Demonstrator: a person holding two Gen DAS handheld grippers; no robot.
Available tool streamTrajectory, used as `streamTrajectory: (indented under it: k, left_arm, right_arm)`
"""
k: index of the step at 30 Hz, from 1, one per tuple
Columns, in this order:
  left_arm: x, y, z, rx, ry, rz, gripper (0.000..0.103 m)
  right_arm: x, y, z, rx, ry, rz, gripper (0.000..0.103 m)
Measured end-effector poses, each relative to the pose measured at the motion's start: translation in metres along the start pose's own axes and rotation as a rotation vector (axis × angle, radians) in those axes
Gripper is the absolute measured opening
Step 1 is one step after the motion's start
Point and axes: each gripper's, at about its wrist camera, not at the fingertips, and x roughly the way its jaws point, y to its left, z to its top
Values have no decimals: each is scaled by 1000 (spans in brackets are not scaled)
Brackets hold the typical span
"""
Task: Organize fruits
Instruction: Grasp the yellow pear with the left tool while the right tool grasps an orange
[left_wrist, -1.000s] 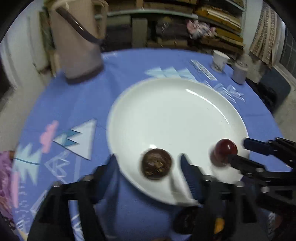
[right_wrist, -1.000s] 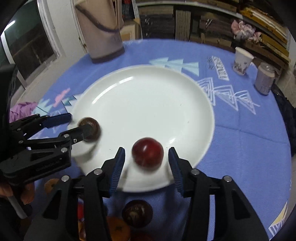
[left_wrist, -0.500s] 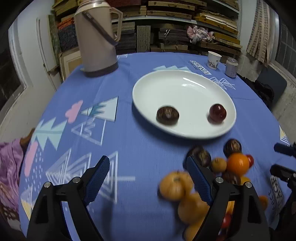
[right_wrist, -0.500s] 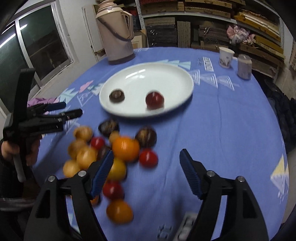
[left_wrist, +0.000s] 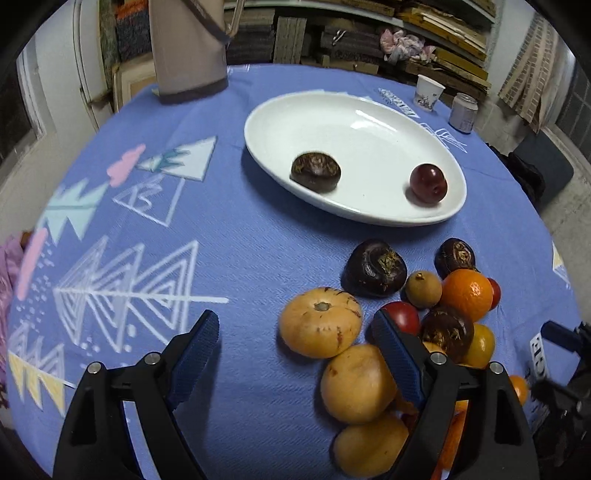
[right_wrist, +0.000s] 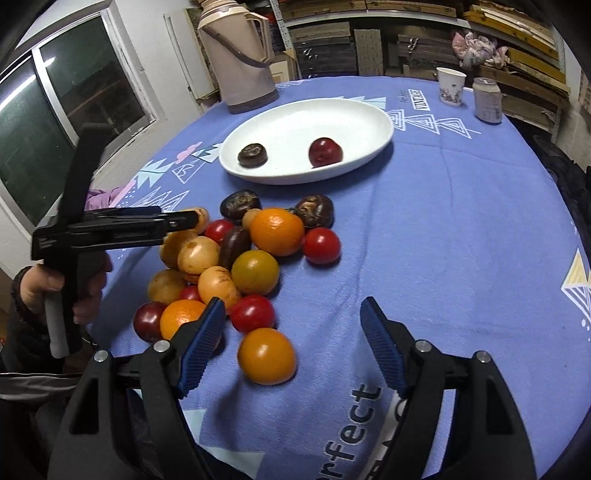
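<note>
A white plate (left_wrist: 354, 122) holds a dark brown fruit (left_wrist: 316, 172) and a red plum (left_wrist: 428, 183). In front of it a pile of loose fruits (right_wrist: 255, 258) lies on the blue cloth. My left gripper (left_wrist: 295, 322) is open low over the pile's left side. A tan striped fruit (left_wrist: 320, 323) sits between its fingers, untouched by the pads. My right gripper (right_wrist: 291, 308) hovers at the pile's near edge with its jaws opening. An orange-yellow fruit (right_wrist: 266, 356) lies loose between them. In the right wrist view a hand holds the left gripper (right_wrist: 184, 221) over the pile.
A beige thermos jug (right_wrist: 238, 55) stands behind the plate. A paper cup (right_wrist: 450, 85) and a can (right_wrist: 487, 99) are at the far right. Shelves of wood fill the back. A purple cloth (right_wrist: 105, 195) lies at the table's left edge.
Both grippers have drawn back from the plate to the fruit pile. The dark fruit and the red plum stay on the plate, and both pairs of jaws stand wider.
</note>
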Motion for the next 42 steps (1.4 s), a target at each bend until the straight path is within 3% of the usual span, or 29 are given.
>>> streamTrajectory:
  k: [1,2,3,4,14,20,22,25,33,35,38,40,42]
  left_arm:
    - [3,3,1,-18,11,-22,82]
    - [5,6,1,-34,17,-58,67]
    - [6,11,2,-54,18,-128,57]
    - [5,13,3,-61,17,-144,47]
    - [2,26,2,-35,-38,6,47]
    - [2,31,1,-52,-38,-11,49]
    - [2,32,1,-59,-37,-12,50]
    - [2,30,1,-58,-44,-11,50]
    - [-4,31,-9,-53,-67,-30,50]
    - [-4,34,-12,-67,-58,-27,63]
    - [1,43,-12,-111,-40,-59,69]
    - [2,42,-9,-96,-37,-59,68]
    - [2,40,-8,-87,-39,-79,52]
  right_arm:
    - [0,1,1,-4,0,1,74]
    - [0,2,1,-8,0,-1,75]
    - [0,3,1,-13,2,-5,76]
    - [1,4,1,-21,6,-11,77]
    - [6,20,-22,-154,95,-43,77]
    - [26,24,-27,-152,143,-23,65]
    - [34,27,-29,-164,161,-26,49]
    - [37,27,-28,-160,131,-35,38]
    - [34,21,-27,-144,122,-31,38]
    - [34,20,-27,-143,121,-31,38]
    - [34,22,-27,-148,120,-26,38]
    - [34,25,-29,-154,120,-20,38]
    - [34,25,-29,-152,119,-17,38]
